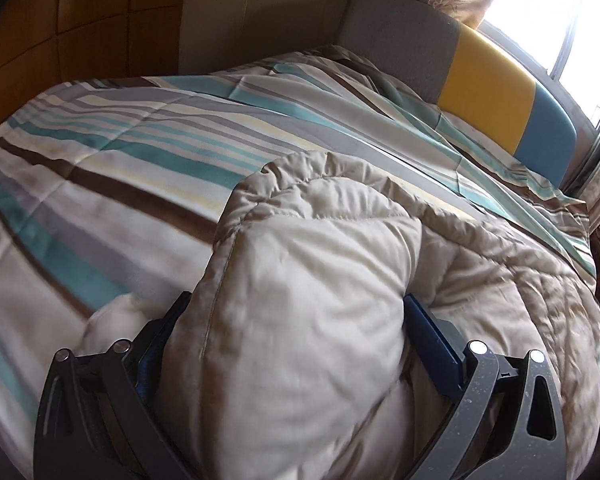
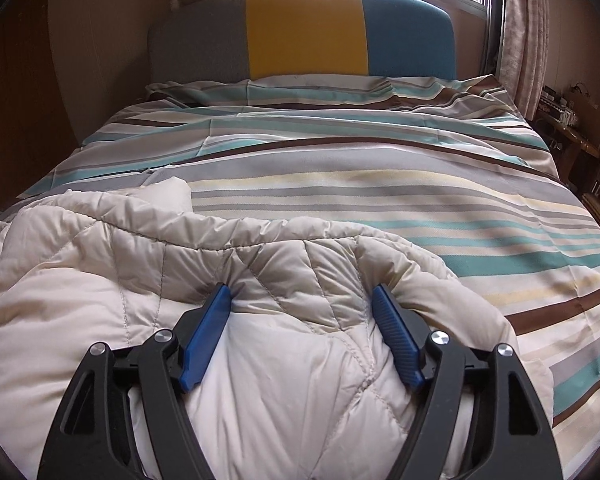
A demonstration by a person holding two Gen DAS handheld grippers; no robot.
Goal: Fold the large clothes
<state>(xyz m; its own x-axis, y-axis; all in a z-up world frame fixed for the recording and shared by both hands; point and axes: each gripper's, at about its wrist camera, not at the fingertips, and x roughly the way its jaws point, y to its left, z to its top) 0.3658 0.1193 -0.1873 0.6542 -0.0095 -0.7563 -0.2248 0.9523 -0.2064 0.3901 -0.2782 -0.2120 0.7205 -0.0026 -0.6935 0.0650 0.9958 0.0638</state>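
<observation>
A thick beige quilted comforter (image 1: 312, 280) lies bunched on a striped bed. In the left wrist view, my left gripper (image 1: 296, 308) has its blue-padded fingers (image 1: 432, 336) spread wide around a fat fold of the comforter, which fills the gap between them. In the right wrist view, the comforter (image 2: 100, 264) lies at the near end of the bed. My right gripper (image 2: 304, 300) has its blue fingers (image 2: 396, 336) wide apart with a bulge of the comforter's edge between them.
The striped bedspread (image 2: 380, 168) covers the bed up to a grey, yellow and blue headboard (image 2: 304, 32). A bright window with curtains (image 2: 524, 40) is behind it. Cluttered furniture (image 2: 580, 128) stands to the right, and a wooden wardrobe (image 1: 60, 20) to the left.
</observation>
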